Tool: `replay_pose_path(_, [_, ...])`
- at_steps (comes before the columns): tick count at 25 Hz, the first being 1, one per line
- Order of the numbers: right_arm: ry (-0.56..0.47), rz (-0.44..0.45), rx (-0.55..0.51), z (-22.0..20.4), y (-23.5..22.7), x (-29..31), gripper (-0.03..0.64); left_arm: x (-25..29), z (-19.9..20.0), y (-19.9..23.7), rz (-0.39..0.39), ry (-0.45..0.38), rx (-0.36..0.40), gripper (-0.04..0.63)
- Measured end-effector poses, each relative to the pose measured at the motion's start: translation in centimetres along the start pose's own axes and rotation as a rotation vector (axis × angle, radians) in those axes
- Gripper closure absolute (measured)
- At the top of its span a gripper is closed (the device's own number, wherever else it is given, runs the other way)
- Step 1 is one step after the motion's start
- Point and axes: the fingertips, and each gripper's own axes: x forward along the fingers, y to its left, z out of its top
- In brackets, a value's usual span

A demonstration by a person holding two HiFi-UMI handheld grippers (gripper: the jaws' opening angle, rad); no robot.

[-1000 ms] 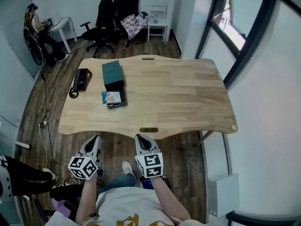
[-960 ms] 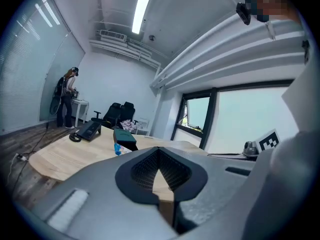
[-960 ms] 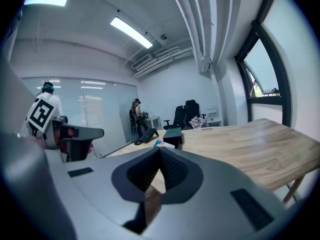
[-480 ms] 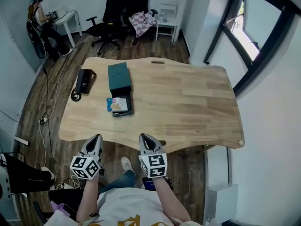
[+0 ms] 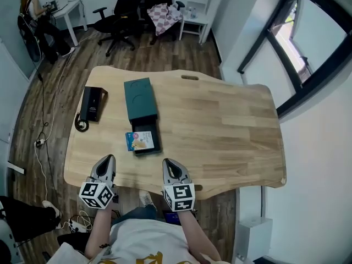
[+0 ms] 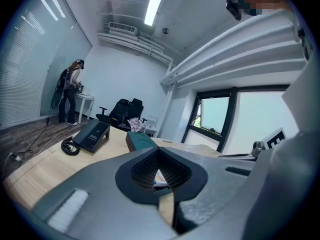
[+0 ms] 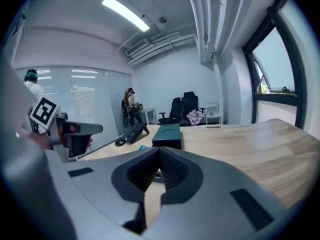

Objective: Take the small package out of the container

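A dark green box-shaped container (image 5: 139, 98) lies on the wooden table (image 5: 220, 131). A black tray (image 5: 152, 141) sticks out of its near end. The small blue and white package (image 5: 136, 141) rests on that tray, reaching over the tray's left side. My left gripper (image 5: 108, 160) and right gripper (image 5: 168, 164) hover at the table's near edge, both shut and empty, short of the package. The container (image 6: 141, 140) shows past the closed jaws of the left gripper (image 6: 159, 151). The right gripper (image 7: 160, 151) also points at the container (image 7: 168, 133).
A black desk phone (image 5: 92, 103) with a coiled cord lies left of the container. Black office chairs (image 5: 118, 10) and a white side table (image 5: 193, 16) stand beyond the table. A person stands at a desk (image 5: 58, 12) at far left. A window (image 5: 313, 43) is on the right.
The view has moved forward over the table. Both grippers now reach the table's near edge, closer to the tray and package. Their jaws have stayed shut.
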Motion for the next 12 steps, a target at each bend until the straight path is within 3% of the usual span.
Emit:
replay_pose_path(8, [-0.015,-0.037,-0.009,2.2,0.1,3.7,0.612,3.5,2.8,4.8,-0.013,-0.036,-0.003,0.592])
replay_pose_path(12, [-0.022,-0.043,-0.008,2.7,-0.2,4.4,0.612,4.2,3.0,5.2,-0.023,-0.038,-0.012,0.592])
